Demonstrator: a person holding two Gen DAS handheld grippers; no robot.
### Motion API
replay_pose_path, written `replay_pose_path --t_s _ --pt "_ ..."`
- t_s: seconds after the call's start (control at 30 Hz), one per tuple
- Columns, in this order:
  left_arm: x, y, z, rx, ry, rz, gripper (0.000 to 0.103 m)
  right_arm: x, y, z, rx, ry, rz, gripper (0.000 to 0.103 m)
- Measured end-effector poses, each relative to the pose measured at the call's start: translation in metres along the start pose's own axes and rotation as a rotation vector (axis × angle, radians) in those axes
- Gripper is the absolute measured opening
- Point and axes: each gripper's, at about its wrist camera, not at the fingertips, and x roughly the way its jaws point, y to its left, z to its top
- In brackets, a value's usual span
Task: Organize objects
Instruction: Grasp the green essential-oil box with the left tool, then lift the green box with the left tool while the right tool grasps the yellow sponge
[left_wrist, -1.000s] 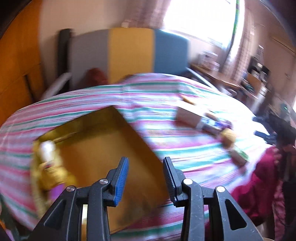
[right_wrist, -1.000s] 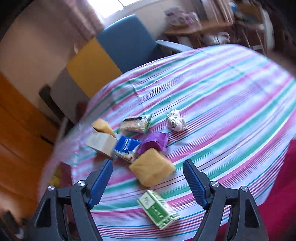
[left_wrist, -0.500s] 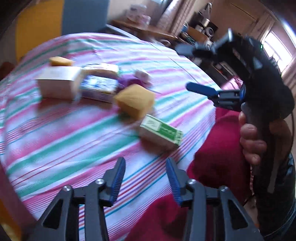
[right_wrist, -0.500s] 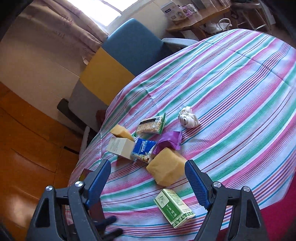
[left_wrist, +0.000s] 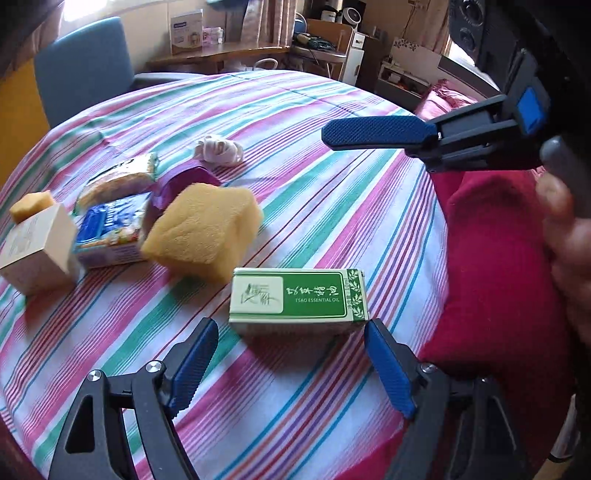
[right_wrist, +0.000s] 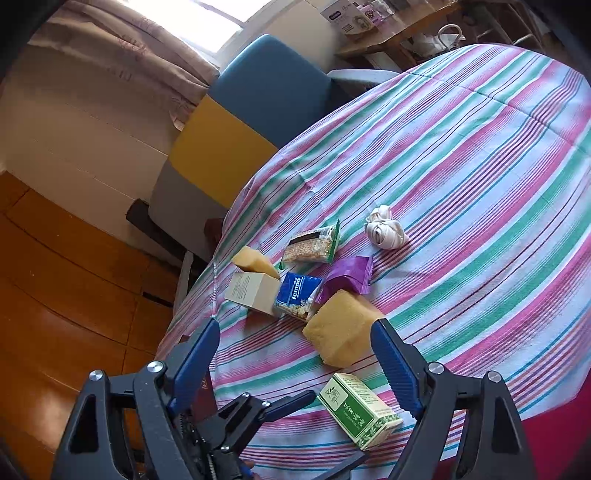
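No container in view now; the gold tray seen a sec ago is gone from the L view; L gripper jaws opening, wide apart, nothing between, green box just ahead near table edge; R gripper jaws opening, empty, over sponge; packets, white box clustered beyond.

Both claws tilt downward, empty: left claw opening wide, right claw spreading too.
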Motion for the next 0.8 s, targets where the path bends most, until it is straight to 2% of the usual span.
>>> replay_pose_path --t_s 0.2,0.23,0.27,0.37,0.5,0.63,0.7,0.73,0.8 --pt "0.008 0.003 0.004 -0.044 0.0 -0.022 0.083 0.002 -0.001 0.0 0.004 0.009 -0.004 0.086" --pt "0.006 0.004 0.002 -0.06 -0.012 -0.023 0.081 0.002 -0.001 0.001 0.006 0.009 -0.004 0.086" --pt "0.004 0.006 0.0 -0.08 -0.031 -0.026 0.073 0.002 -0.001 0.001 0.01 0.007 -0.008 0.086" --pt "-0.009 0.018 -0.012 -0.162 -0.075 -0.043 0.073 0.002 -0.002 0.001 0.014 0.0 -0.025 0.086" --pt "-0.038 0.032 -0.044 -0.205 -0.111 0.057 0.073 0.006 -0.002 0.001 0.016 0.023 -0.045 0.086" --pt "-0.058 0.052 -0.083 -0.249 -0.129 0.19 0.073 0.015 -0.003 0.001 0.021 0.08 -0.069 0.086" --pt "-0.062 0.067 -0.101 -0.311 -0.122 0.222 0.073 0.019 -0.003 0.0 0.022 0.099 -0.09 0.086" --pt "-0.064 0.072 -0.109 -0.33 -0.139 0.21 0.073 0.021 -0.002 0.0 0.02 0.107 -0.103 0.086" --pt "-0.067 0.077 -0.116 -0.337 -0.166 0.218 0.073 0.023 -0.001 -0.001 0.015 0.121 -0.128 0.086"
